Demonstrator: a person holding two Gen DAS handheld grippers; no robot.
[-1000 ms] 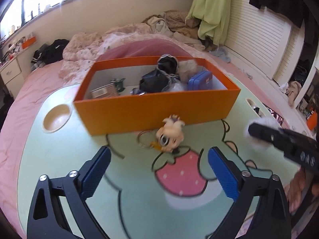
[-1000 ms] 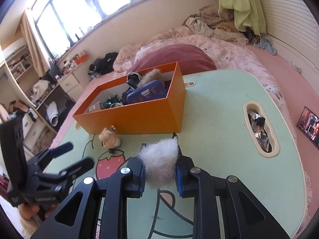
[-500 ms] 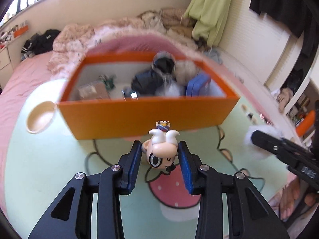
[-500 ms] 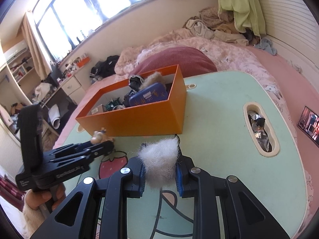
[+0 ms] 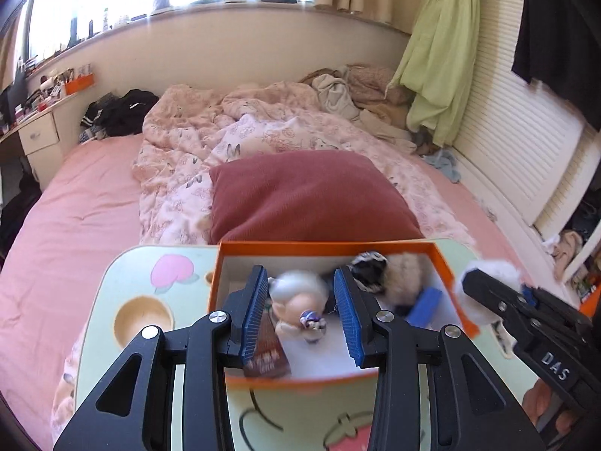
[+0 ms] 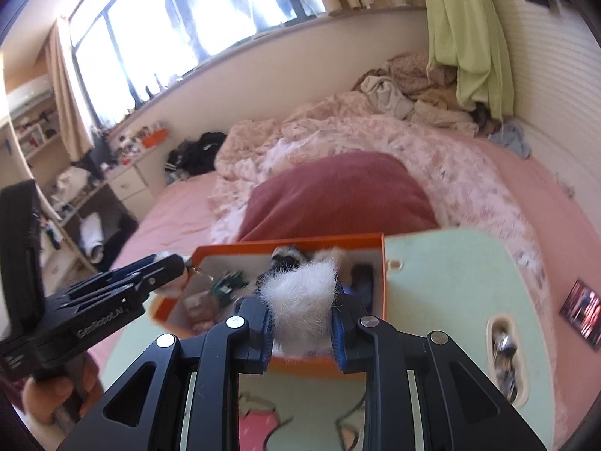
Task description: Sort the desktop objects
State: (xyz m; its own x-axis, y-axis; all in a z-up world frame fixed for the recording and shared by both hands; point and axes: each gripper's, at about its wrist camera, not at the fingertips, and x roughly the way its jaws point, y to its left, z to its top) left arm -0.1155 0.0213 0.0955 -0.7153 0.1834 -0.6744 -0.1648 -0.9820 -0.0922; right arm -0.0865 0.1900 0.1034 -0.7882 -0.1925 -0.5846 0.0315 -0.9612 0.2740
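Left wrist: left tongs (image 5: 300, 314) grip figurine (image 5: 298, 306) over orange box (image 5: 443, 263); right tongs (image 6: 300, 323) easing, fluff ball (image 6: 300, 300) pinched.

Matt orange cardboard box (image 5: 443, 259), a fluffy white fur pompom (image 6: 300, 300), a glossy plastic figurine (image 5: 296, 308), ribbed red cloth cushion (image 5: 311, 195).

Motion blur smears the contents of the orange box (image 5: 443, 259), so the dark and fluffy things at its right end cannot be named. The small figure (image 5: 296, 300) is blurred too, its face unreadable. The tabletop (image 5: 124, 282) runs off the bottom edge. Items in the tabletop's slot (image 6: 505, 345) are too small to tell.
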